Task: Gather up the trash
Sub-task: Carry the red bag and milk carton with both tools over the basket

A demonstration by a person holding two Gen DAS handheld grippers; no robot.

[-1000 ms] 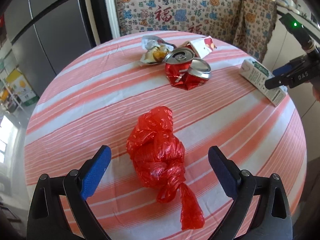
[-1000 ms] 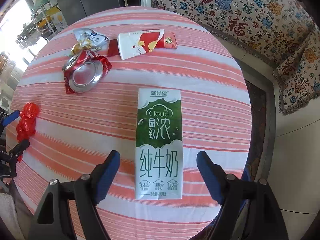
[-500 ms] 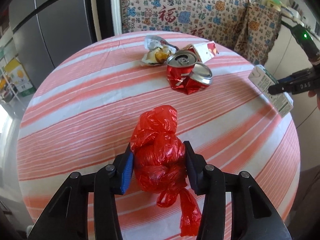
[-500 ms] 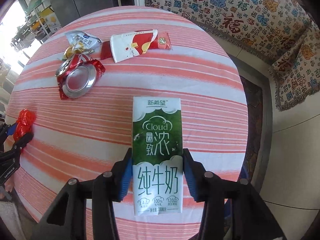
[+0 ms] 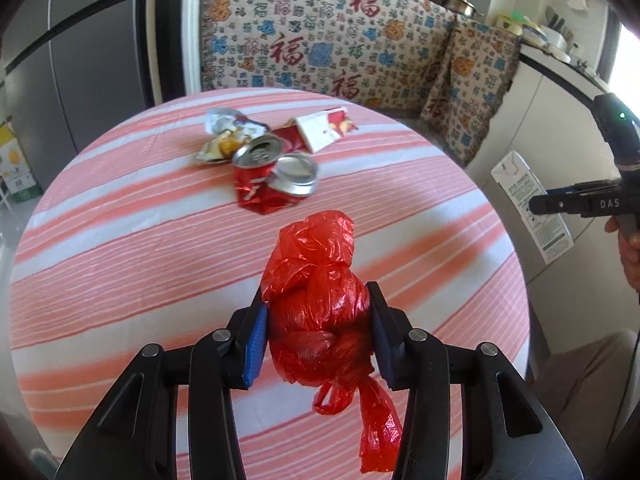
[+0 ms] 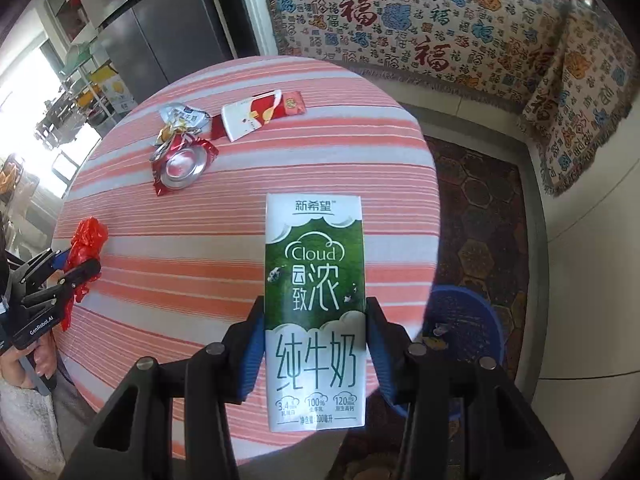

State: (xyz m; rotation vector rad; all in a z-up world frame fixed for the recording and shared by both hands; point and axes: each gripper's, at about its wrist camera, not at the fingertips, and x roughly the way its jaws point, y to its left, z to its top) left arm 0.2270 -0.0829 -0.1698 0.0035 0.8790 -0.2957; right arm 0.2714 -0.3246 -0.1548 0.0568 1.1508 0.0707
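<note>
A: Where is the trash?
B: The left claw (image 5: 316,334) pinches a red bag (image 5: 316,300); the right claw (image 6: 316,350) pinches a milk carton (image 6: 315,312), both above the table (image 5: 120,260).
A: Risks?
B: The slippery bag could slide free.

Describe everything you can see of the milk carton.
The milk carton is a slim, rectangular paper box, white with a green cloud-patterned band and printed Chinese text plus the word "Cloud". It looks intact and uncrushed. The right gripper clamps its lower half, blue pads pressing both narrow sides, front face toward the camera. It is lifted clear of the striped table. From the left view its white back panel shows fine print.
</note>
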